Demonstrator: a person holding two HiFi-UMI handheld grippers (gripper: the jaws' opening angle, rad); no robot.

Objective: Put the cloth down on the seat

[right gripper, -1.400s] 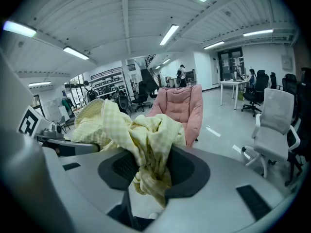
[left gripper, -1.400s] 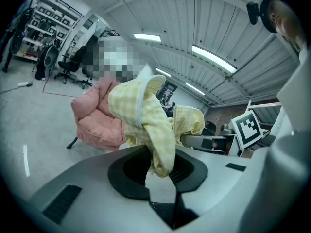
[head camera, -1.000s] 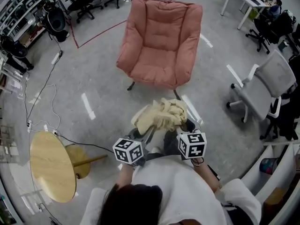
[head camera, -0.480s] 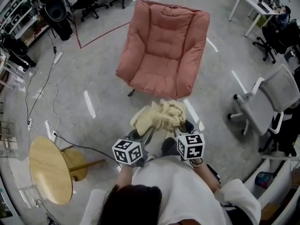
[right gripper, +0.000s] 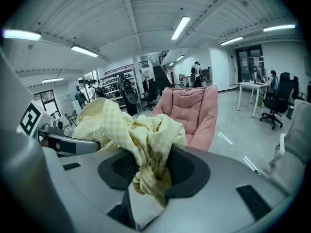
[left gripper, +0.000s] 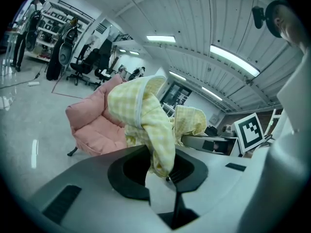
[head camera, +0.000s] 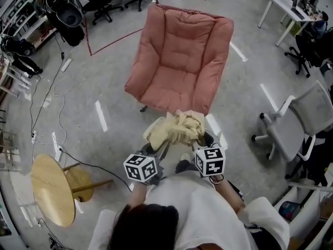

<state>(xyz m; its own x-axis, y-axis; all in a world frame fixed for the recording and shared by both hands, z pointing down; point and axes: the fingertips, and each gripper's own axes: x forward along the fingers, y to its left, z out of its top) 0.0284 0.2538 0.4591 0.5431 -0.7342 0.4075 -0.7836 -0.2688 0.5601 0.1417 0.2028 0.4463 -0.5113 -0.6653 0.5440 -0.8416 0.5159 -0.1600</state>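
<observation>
Left gripper (left gripper: pixel 163 171) and right gripper (right gripper: pixel 146 174) pinch the cloth (head camera: pixel 174 129); head view alone shows it bunched at the armchair's (head camera: pixel 179 61) front edge.

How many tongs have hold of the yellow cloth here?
2. The left tongs pinch the cloth on its left, the right tongs on its right; it hangs bunched in front of the pink armchair.

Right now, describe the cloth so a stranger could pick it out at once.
Find the big pink armchair on the grey floor. Just before its front edge, the cloth is held up between the left tongs and the right tongs. It is a crumpled, pale yellow checked bundle, the only yellow fabric in sight.
</observation>
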